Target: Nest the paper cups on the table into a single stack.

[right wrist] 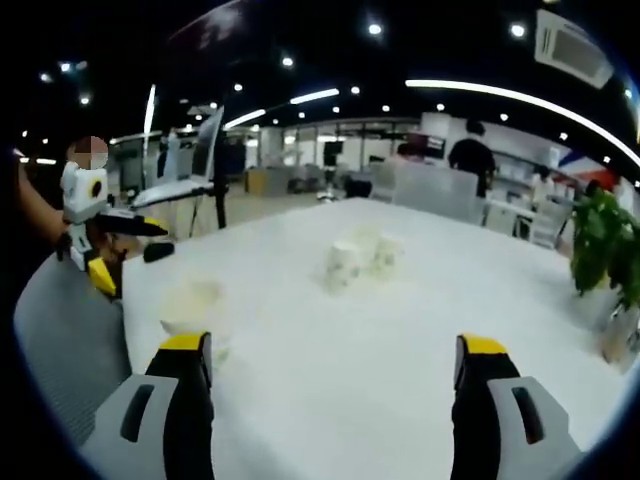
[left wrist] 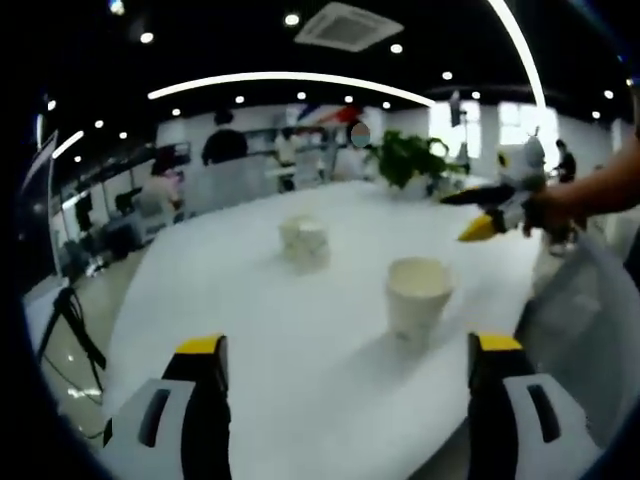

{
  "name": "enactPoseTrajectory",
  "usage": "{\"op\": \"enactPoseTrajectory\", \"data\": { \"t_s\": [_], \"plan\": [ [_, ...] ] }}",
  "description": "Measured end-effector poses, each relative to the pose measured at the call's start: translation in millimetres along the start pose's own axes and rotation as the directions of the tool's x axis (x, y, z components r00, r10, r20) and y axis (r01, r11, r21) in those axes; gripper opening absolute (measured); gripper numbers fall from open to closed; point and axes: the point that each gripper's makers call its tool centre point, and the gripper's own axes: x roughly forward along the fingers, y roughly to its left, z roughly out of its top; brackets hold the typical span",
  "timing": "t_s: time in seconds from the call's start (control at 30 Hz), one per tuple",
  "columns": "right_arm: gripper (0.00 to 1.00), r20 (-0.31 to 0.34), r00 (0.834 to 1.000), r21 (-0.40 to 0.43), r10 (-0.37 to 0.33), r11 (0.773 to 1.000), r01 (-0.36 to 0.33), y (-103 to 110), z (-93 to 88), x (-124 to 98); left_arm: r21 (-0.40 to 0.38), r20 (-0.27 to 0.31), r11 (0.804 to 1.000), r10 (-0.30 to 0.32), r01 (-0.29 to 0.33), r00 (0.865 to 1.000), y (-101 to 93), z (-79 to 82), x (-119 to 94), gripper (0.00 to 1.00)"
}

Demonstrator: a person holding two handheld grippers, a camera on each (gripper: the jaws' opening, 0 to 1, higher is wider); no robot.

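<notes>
White table (left wrist: 300,380) holds two paper cups (left wrist: 418,296), well apart.

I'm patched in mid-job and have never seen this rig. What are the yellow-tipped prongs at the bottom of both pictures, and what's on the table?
Each picture comes from a camera riding on a hand-held gripper; a person carries one in each hand. The prongs are that gripper's own open jaws: left gripper, right gripper. Neither holds anything. On the white table stands one upright paper cup nearby, and further off a blurry group of paper cups; I cannot count them. A potted plant stands at the far end.
</notes>
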Motion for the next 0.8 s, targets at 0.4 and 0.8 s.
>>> {"op": "enactPoseTrajectory", "data": {
  "t_s": [0.4, 0.8],
  "plan": [
    [1.0, 0.007, 1.0, 0.023, 0.028, 0.999, -0.028, -14.2, 5.0, 40.2, -0.015, -0.022, 1.0, -0.008, 0.008, 1.0, -0.7, -3.5, 2.3, 1.0],
    [0.97, 0.006, 0.997, 0.02, 0.071, 0.997, -0.071, -10.9, 9.0, 104.8, 0.005, -0.04, 1.0, 0.009, -0.009, 0.999, 2.1, -6.9, 4.3, 1.0]
  ]
}}
